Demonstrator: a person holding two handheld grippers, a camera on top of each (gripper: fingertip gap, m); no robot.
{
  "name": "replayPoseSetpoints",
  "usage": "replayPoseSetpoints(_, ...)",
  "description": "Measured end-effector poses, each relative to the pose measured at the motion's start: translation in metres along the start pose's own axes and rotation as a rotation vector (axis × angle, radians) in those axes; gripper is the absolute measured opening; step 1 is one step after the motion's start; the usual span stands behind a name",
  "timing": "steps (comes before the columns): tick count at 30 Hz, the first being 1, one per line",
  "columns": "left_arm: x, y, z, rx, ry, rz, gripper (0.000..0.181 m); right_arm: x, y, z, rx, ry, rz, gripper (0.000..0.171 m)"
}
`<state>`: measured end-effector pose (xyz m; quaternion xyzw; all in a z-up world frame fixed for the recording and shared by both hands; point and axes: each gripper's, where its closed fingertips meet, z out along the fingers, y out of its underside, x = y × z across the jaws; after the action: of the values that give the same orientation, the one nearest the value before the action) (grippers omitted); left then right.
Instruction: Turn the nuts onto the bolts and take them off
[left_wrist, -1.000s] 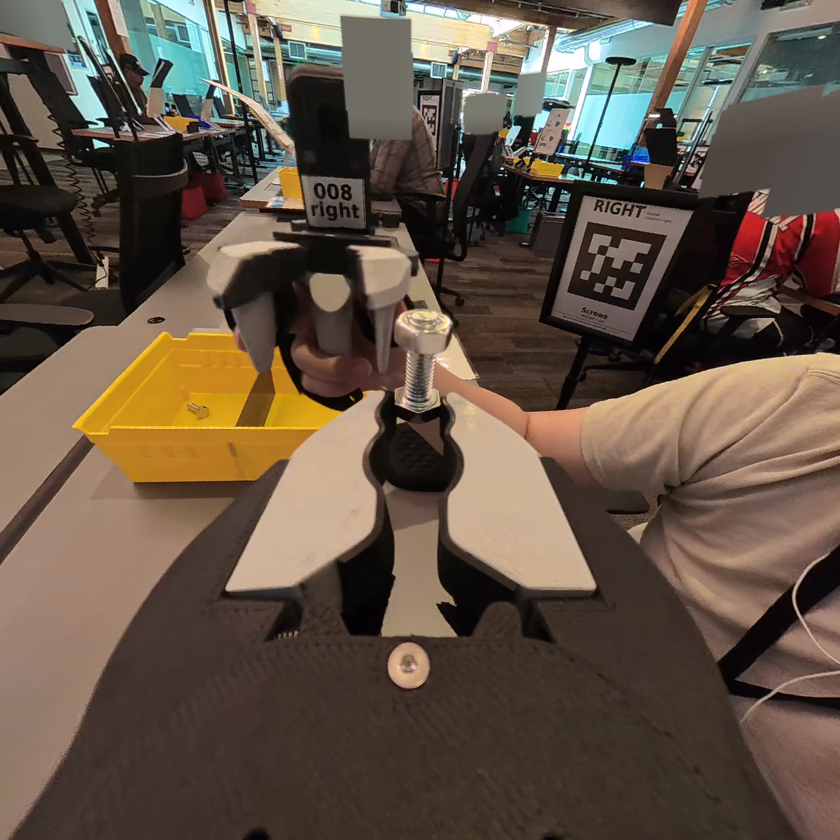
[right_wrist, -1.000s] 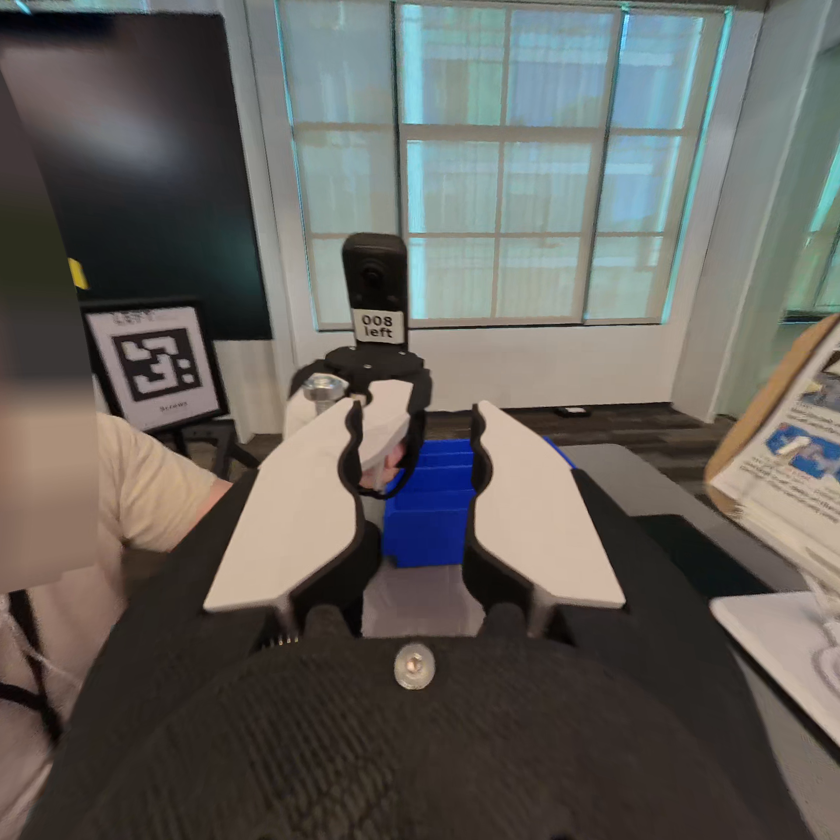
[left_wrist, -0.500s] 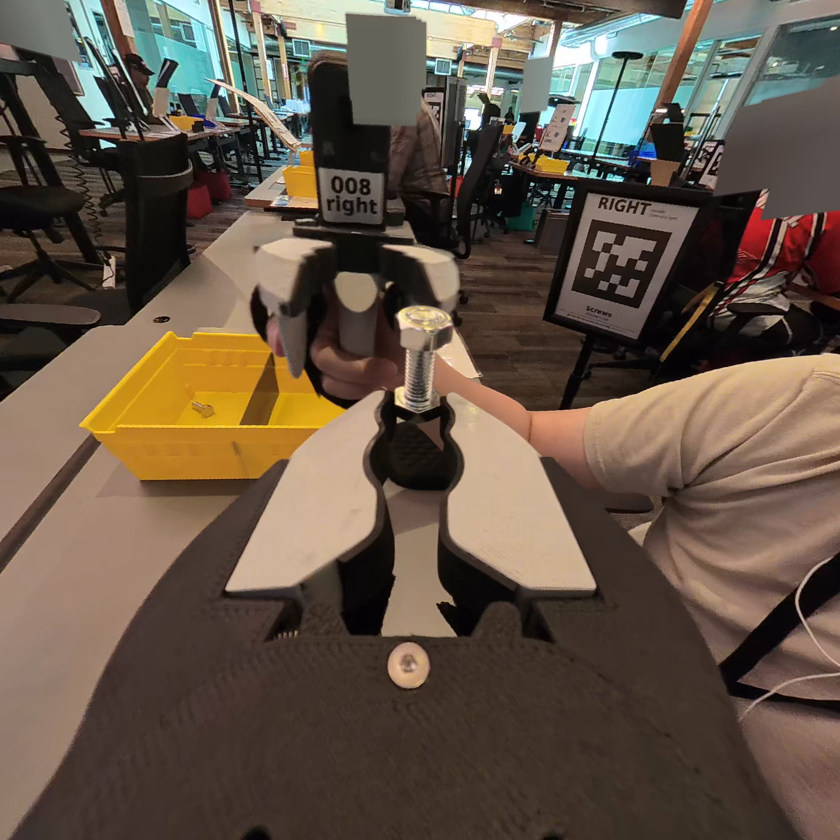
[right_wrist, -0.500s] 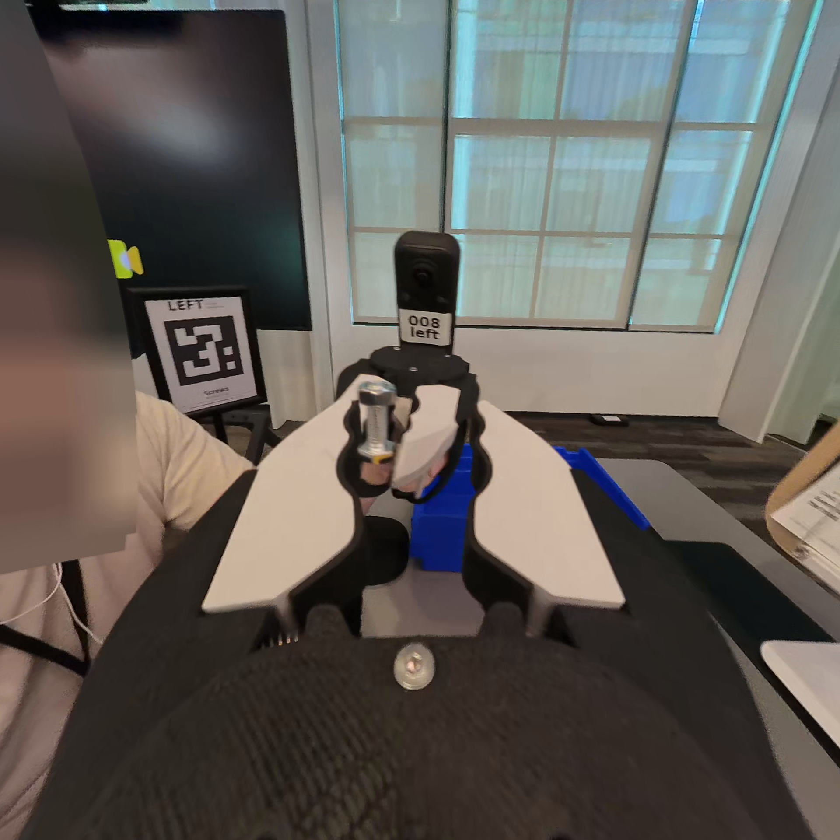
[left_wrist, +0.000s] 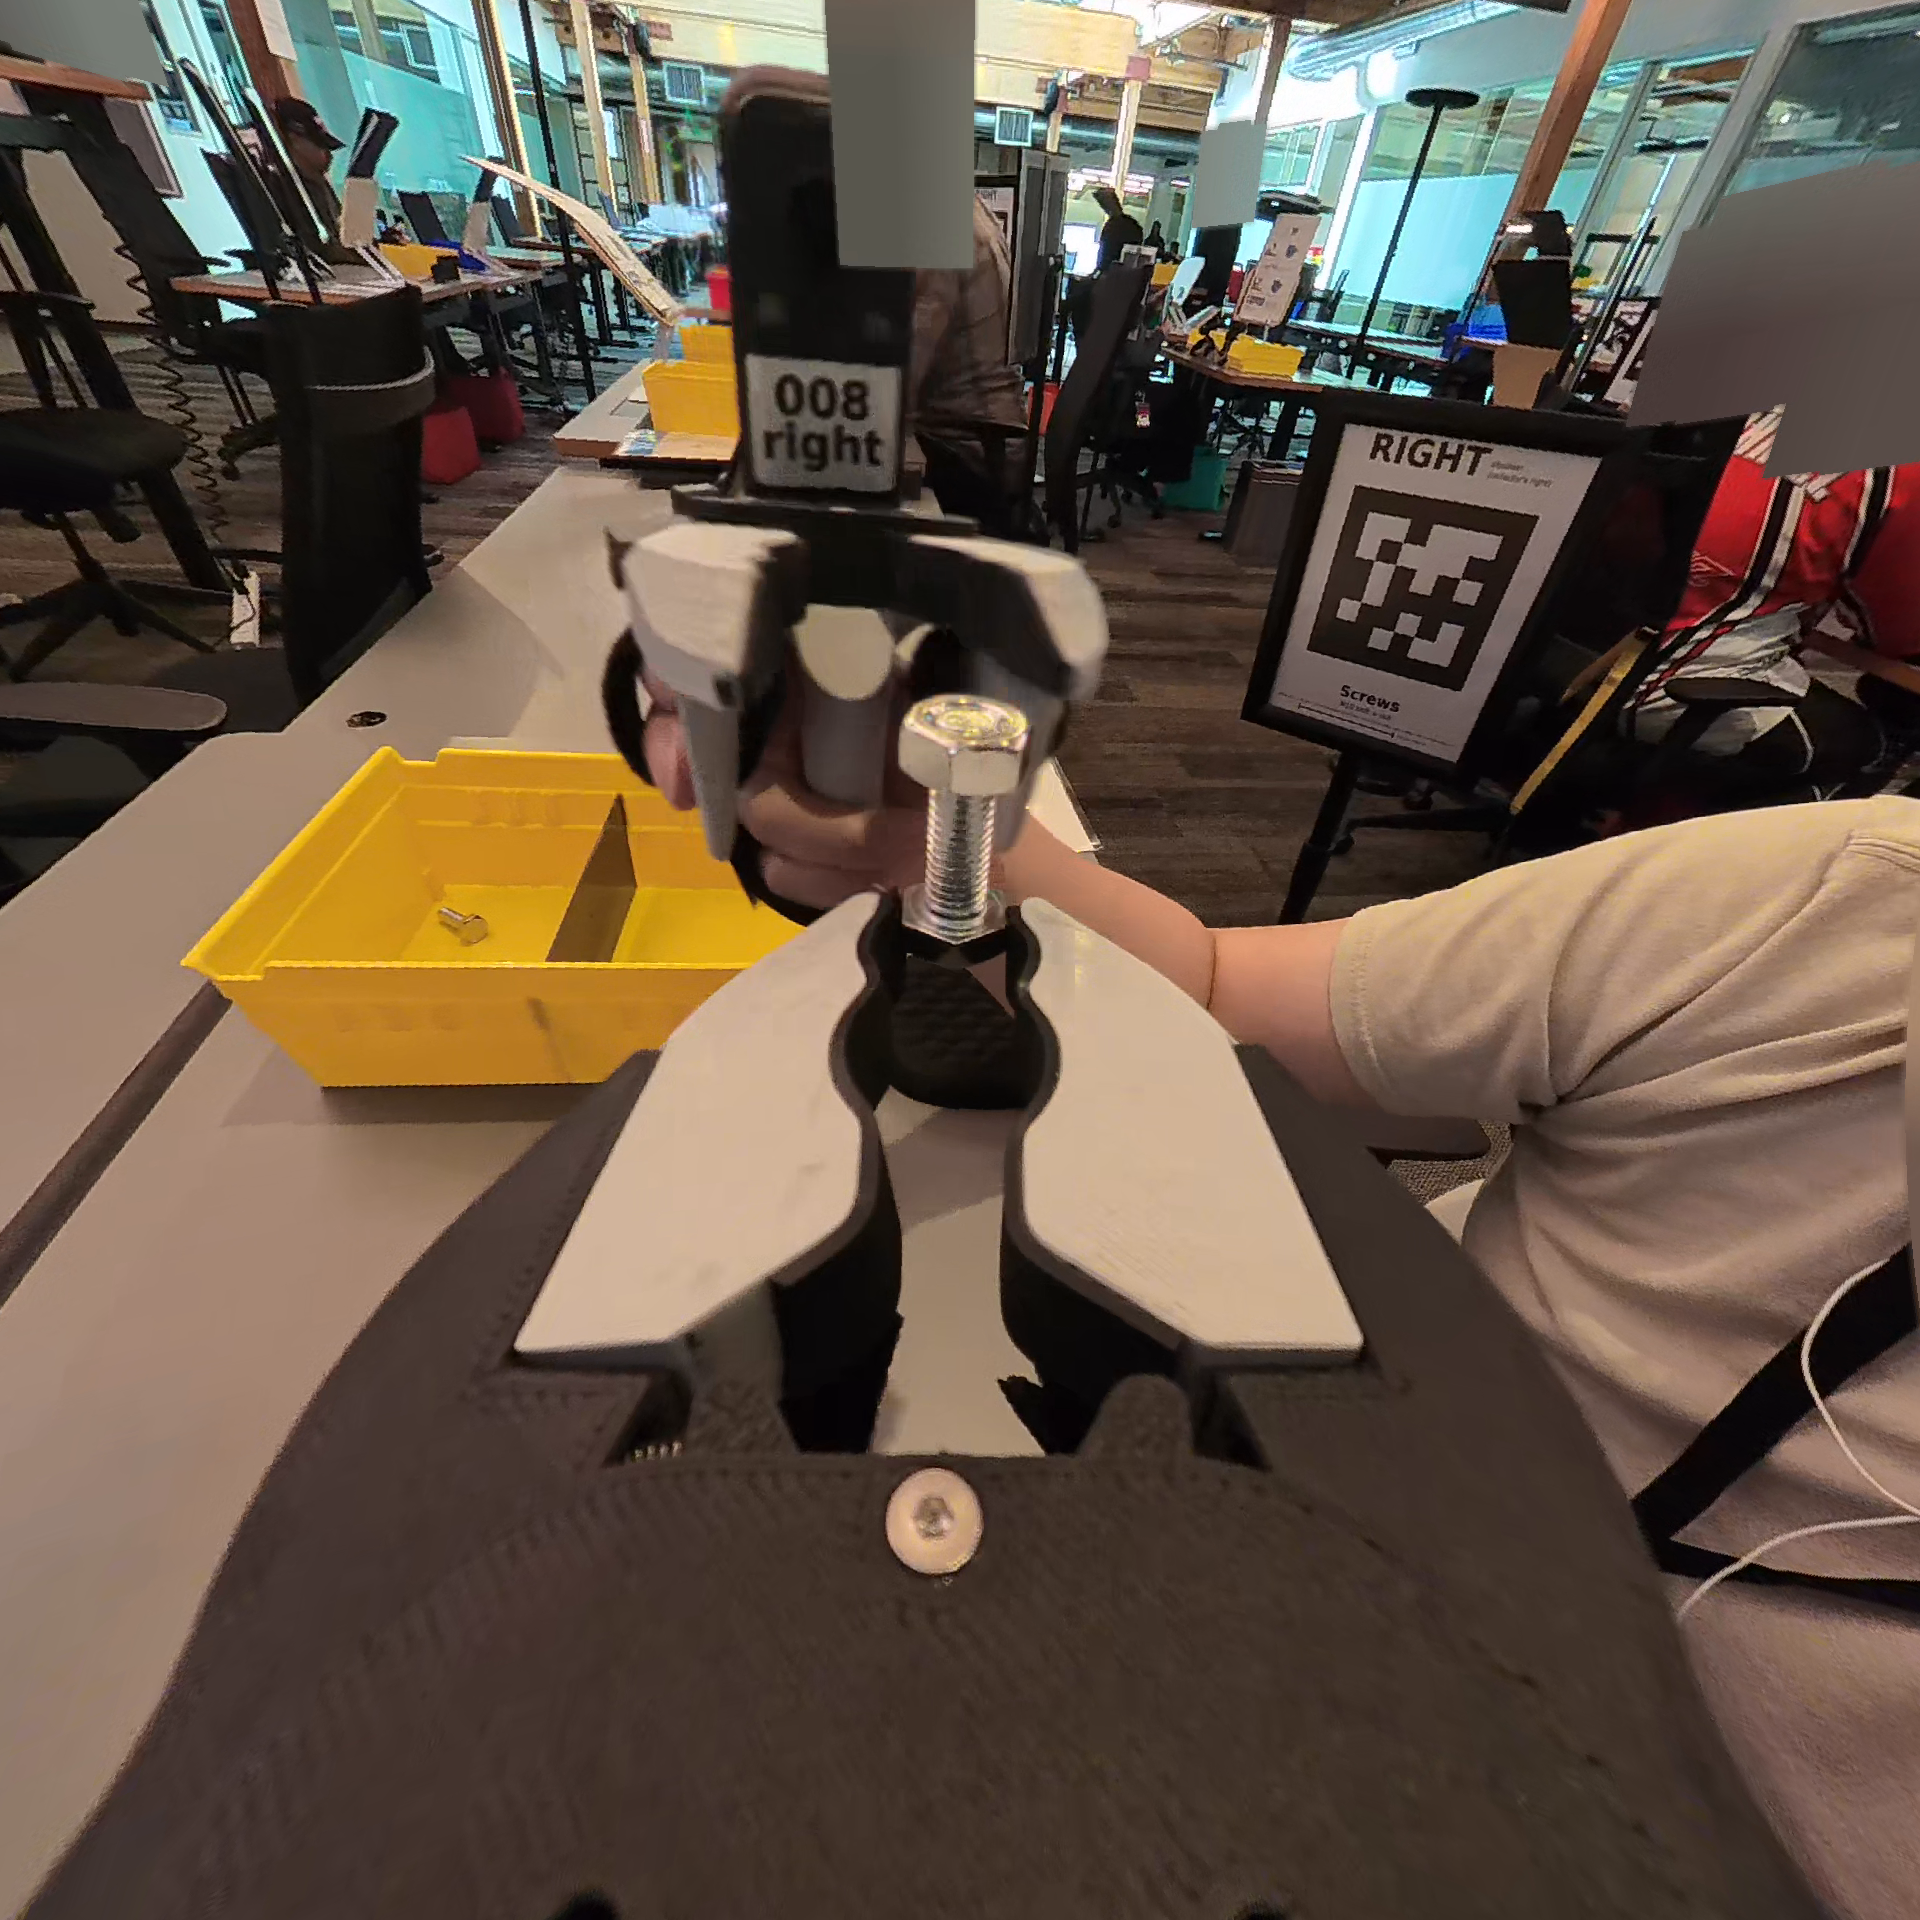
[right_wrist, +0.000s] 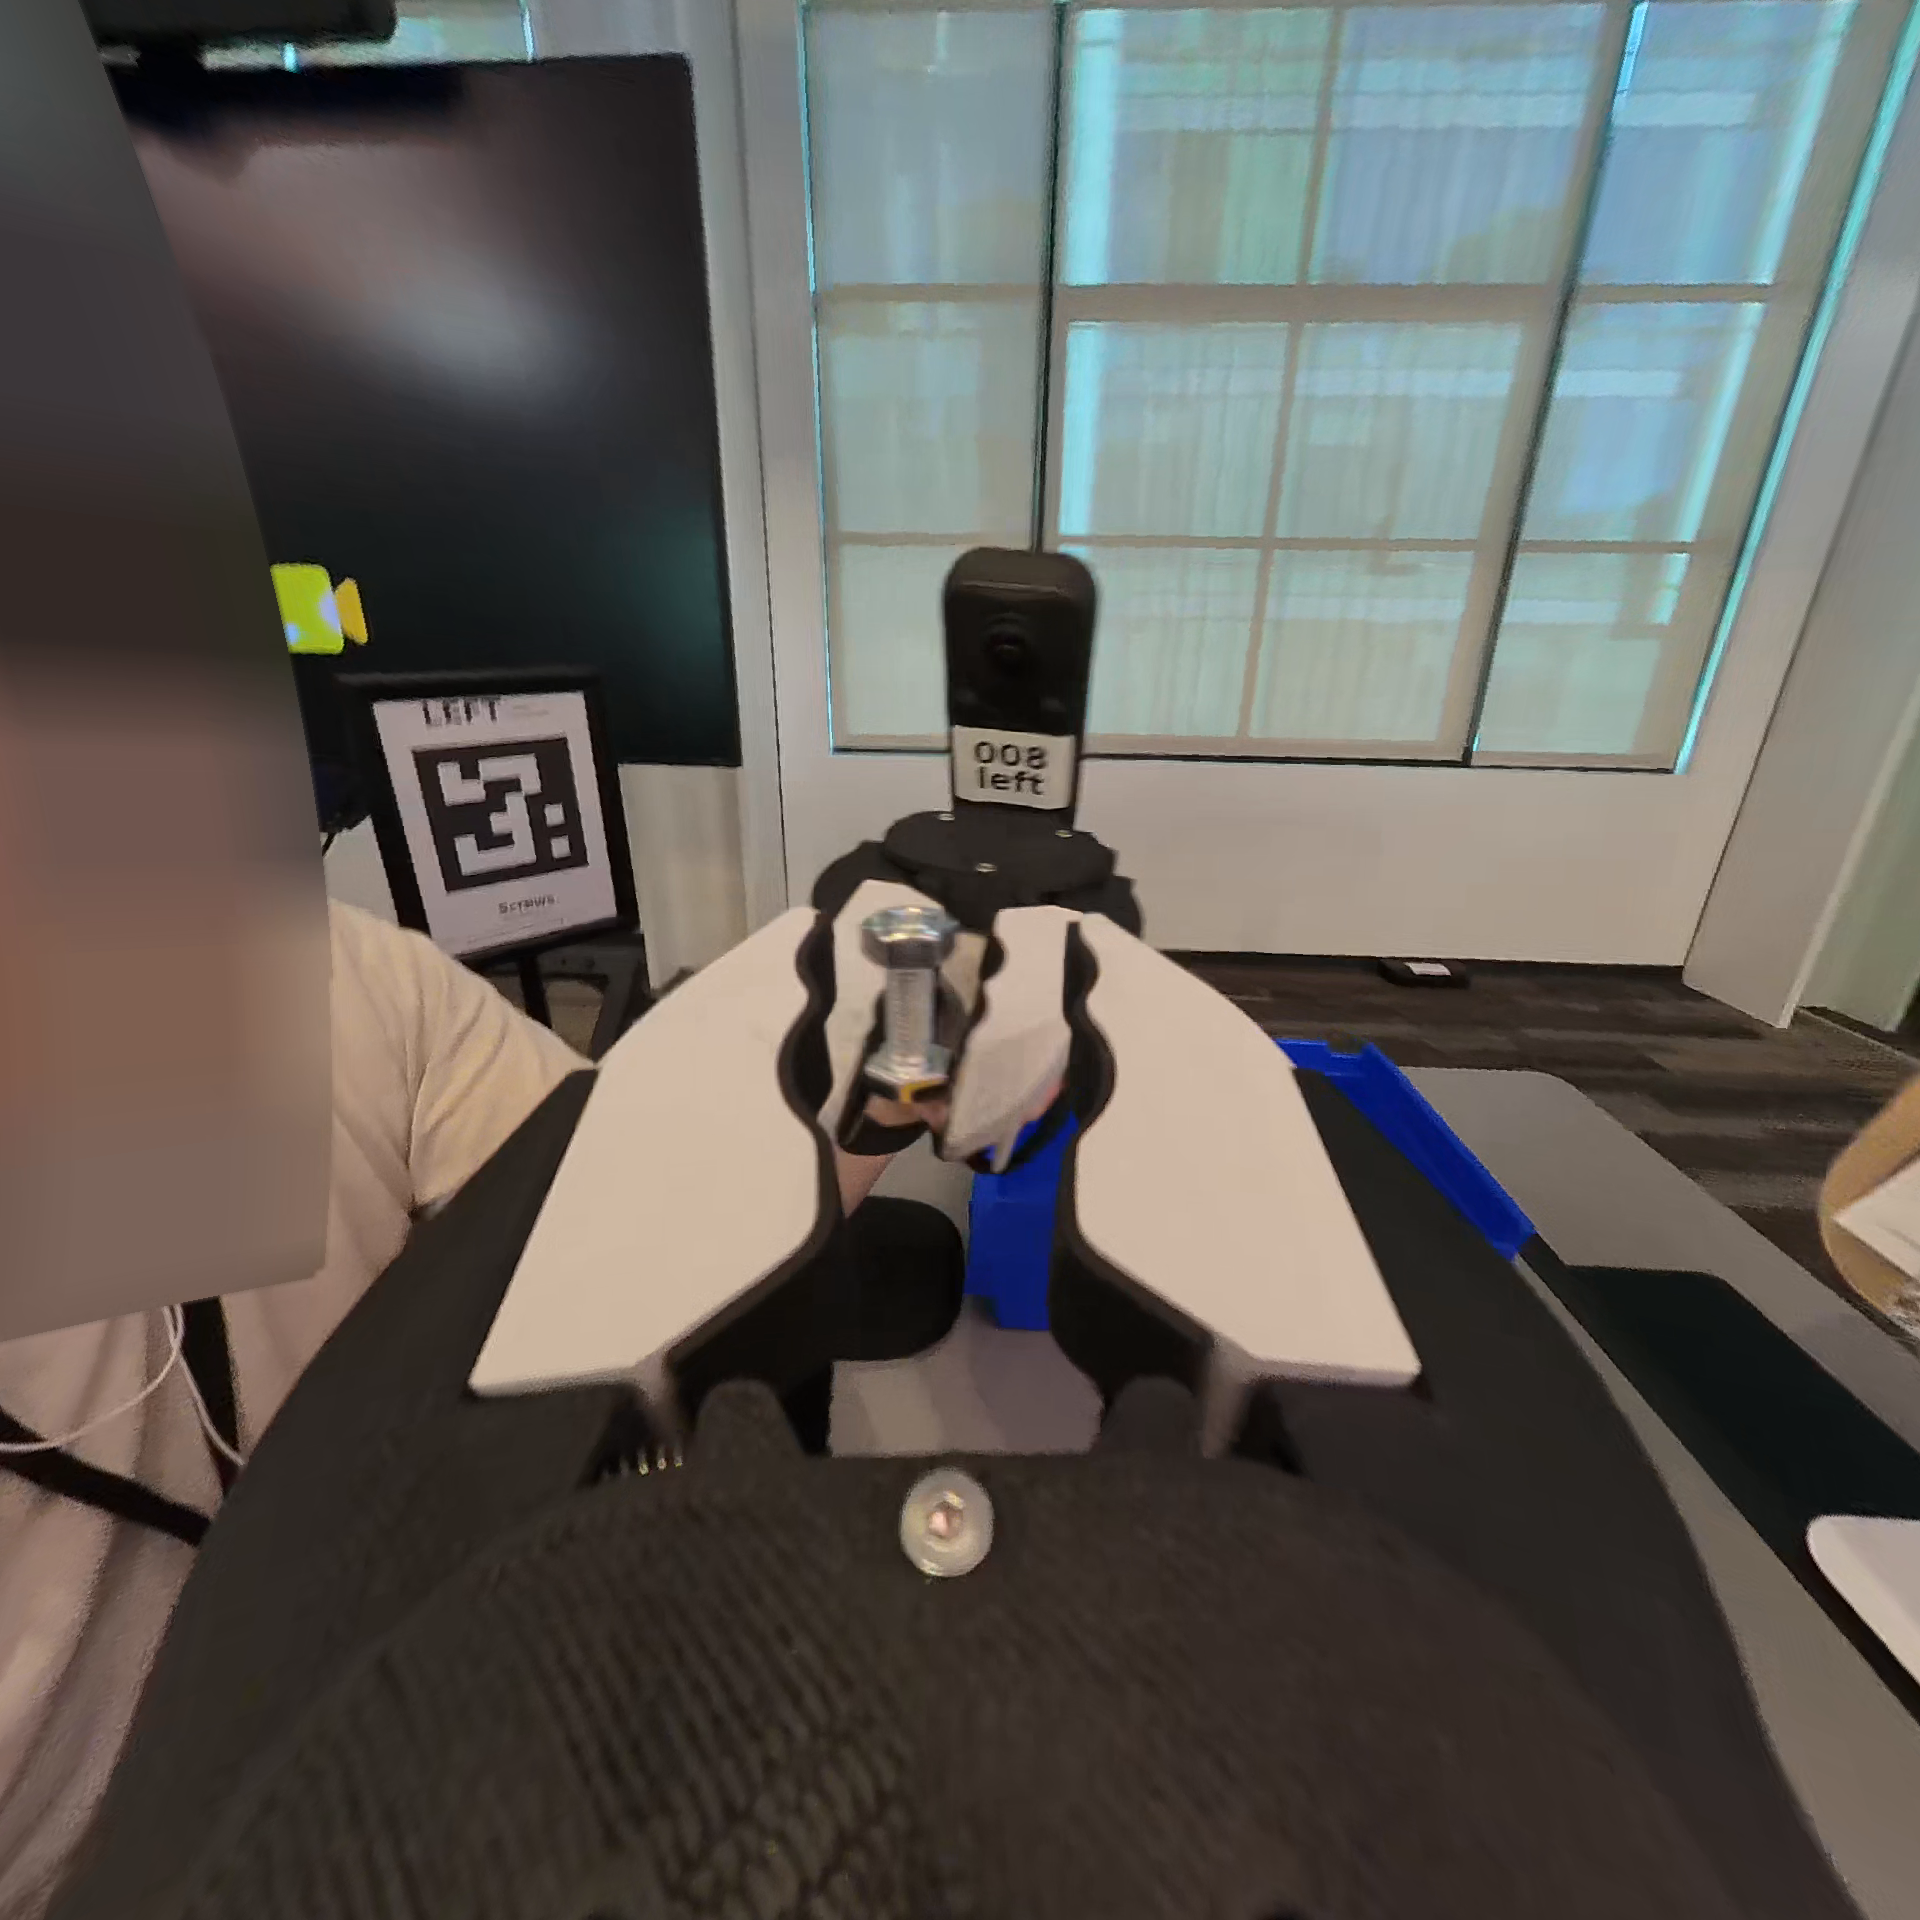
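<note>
A silver hex-head bolt (left_wrist: 961, 821) stands upright, head up, with a nut (left_wrist: 951, 920) at the low end of its thread. My left gripper (left_wrist: 951, 925) is shut on that nut and holds the bolt above the grey table (left_wrist: 156, 1299). My right gripper (left_wrist: 862, 727) faces it, open, just behind the bolt head. In the right wrist view the bolt (right_wrist: 907, 997) shows between the spread fingers of my right gripper (right_wrist: 945, 966), and the left gripper (right_wrist: 914, 1091) shows beyond it. I cannot tell whether the right fingers touch the bolt.
A yellow bin (left_wrist: 343, 997) with a black divider and one small bolt (left_wrist: 462, 923) stands on the table's left. A blue bin (right_wrist: 1392, 1122) stands behind the left gripper. Marker signs (left_wrist: 1423, 592) (right_wrist: 499, 821) stand beside the table. The person's arm (left_wrist: 1122, 935) reaches in from the right. Some 5 centimetres of space lies between my two pairs of fingers.
My right gripper has swung over to the bolt; the bolt now sits between its open fingers instead of off to their left. The left gripper has held still.
</note>
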<state>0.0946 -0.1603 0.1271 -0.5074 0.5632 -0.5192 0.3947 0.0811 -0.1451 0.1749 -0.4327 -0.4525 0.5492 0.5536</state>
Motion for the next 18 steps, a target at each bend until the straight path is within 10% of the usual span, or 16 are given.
replayPoseSetpoints(18,0.002,-0.001,-0.003,-0.002,-0.002,0.006,0.018,-0.002,0.006,0.016,-0.040,0.059,-0.053,0.040)
